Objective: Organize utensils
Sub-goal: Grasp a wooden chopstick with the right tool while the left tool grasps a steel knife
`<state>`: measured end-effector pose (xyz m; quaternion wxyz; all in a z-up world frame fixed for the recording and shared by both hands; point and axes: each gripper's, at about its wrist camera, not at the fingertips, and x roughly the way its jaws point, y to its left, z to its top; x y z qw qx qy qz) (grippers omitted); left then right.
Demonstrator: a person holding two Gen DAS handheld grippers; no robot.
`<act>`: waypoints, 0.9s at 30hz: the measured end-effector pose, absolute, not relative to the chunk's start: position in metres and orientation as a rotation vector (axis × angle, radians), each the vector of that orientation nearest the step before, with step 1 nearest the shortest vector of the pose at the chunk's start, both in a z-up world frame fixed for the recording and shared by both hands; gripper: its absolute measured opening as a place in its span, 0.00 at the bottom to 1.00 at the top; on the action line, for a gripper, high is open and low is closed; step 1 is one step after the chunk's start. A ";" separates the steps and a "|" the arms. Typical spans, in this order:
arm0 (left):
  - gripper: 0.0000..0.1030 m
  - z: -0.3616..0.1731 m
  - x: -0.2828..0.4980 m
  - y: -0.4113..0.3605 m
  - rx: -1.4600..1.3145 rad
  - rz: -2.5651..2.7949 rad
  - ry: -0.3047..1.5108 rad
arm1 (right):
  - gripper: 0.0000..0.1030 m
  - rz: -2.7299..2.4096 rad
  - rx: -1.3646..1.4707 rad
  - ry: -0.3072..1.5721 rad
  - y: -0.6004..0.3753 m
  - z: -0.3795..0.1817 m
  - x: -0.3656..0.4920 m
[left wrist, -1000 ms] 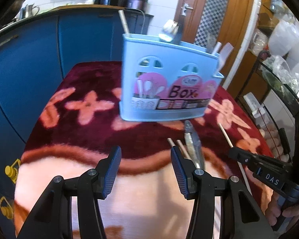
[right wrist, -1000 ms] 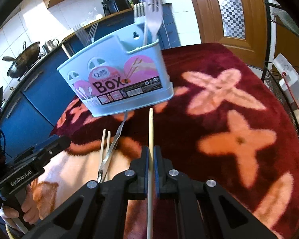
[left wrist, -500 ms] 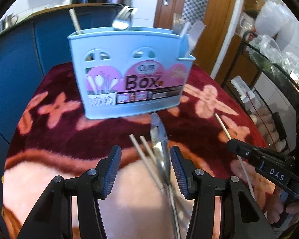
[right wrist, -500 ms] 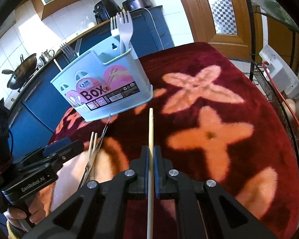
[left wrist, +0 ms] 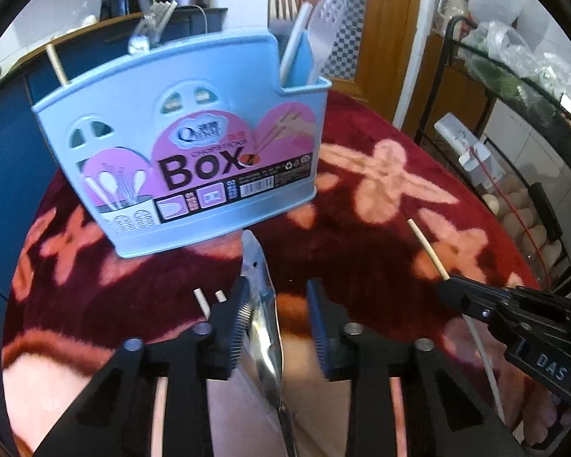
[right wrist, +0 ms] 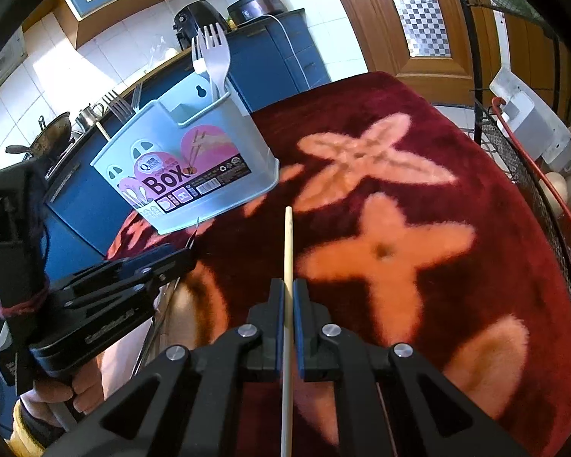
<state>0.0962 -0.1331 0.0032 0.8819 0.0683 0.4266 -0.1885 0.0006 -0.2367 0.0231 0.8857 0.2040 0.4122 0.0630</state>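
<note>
At lower centre, the left hand-held gripper (left wrist: 276, 320) is closing around shiny metal tongs (left wrist: 264, 327), stiff and likely slippery; grip mid-length. The right hand-held gripper (right wrist: 288, 297) clamps a light, rigid chopstick (right wrist: 287, 243).

We are seeing the box (left wrist: 194, 160) standing just beyond the tongs (left wrist: 264, 327), blocking the way ahead. Two chopsticks (left wrist: 203, 301) are lying close on their left. Right of the tongs, open blanket (left wrist: 361, 251) is reaching to the right gripper (left wrist: 453, 289).
</note>
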 end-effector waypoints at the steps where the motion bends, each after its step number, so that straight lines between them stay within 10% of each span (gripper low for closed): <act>1: 0.20 0.001 0.099 -0.135 0.145 -0.393 0.899 | 0.06 0.134 0.427 0.858 -0.238 0.022 0.000; 27: 0.01 0.034 0.086 -0.082 -0.133 -0.449 0.852 | 0.06 0.215 0.419 0.731 -0.223 0.057 -0.010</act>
